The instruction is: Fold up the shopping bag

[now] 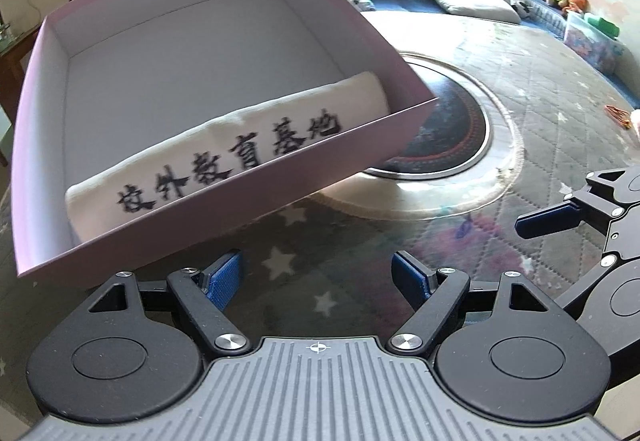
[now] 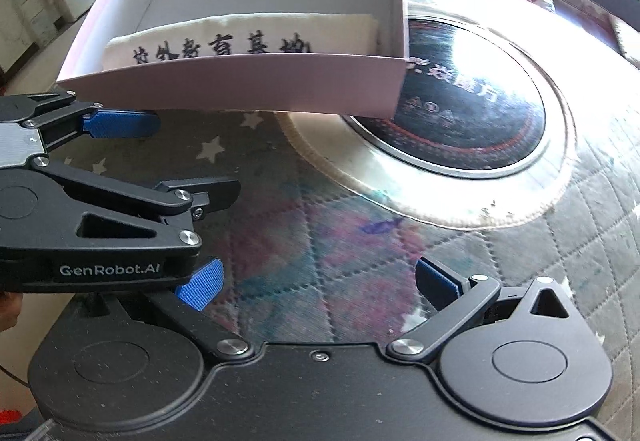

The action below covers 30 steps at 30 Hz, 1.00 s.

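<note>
Both grippers point steeply down over the quilted table (image 1: 540, 89), side by side. The left gripper (image 1: 318, 277) and right gripper (image 2: 318, 283) have fingers wide apart, holding nothing. One folded white shopping bag (image 1: 224, 153) lies inside one pink box (image 1: 132, 241).

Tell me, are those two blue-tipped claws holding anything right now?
Nothing is held. The left gripper and right gripper both stand open over the quilted cover; the folded bag lies in the pink box, untouched.
</note>
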{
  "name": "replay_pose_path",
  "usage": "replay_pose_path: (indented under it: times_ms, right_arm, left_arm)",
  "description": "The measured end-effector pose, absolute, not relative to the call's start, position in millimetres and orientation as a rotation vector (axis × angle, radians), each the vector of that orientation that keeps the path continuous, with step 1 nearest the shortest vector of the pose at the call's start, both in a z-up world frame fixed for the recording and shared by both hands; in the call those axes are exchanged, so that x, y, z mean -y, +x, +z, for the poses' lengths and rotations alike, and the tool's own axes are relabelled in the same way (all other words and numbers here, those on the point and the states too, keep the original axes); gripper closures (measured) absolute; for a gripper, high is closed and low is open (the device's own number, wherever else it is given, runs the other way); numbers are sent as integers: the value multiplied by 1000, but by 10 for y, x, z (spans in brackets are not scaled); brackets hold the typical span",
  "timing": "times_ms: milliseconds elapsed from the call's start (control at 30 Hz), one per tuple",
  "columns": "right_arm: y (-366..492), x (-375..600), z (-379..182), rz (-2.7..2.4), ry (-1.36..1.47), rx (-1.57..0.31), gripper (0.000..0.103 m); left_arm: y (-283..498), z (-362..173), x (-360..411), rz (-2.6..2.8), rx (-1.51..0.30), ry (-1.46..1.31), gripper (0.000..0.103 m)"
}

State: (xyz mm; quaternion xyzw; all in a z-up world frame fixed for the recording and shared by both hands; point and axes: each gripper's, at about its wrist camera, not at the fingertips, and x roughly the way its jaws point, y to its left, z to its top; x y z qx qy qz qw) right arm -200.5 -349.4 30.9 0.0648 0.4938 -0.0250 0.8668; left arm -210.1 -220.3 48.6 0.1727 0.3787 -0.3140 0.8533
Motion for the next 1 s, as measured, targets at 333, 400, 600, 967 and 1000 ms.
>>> replay_pose_path:
  times_ms: [333,400,600,967,1000]
  right_arm:
    - [-2148,3632,283,-93,164,-1024,0]
    - [-2176,3653,284,-103,161,-1020,0]
    - [-2269,3728,285,-129,174,-1005,0]
    - [-2424,3921,238,-175,228,-995,0]
    - [-2436,3936,238,-176,231,-994,0]
  left_arm:
    - [-2183,463,2487,-714,-789,377,22]
    - [-2198,454,2542,-725,-789,381,22]
    - [-2269,434,2724,-755,-782,397,22]
    - [-2397,384,3015,-800,-780,422,22]
    - [-2410,379,3042,-804,-778,425,22]
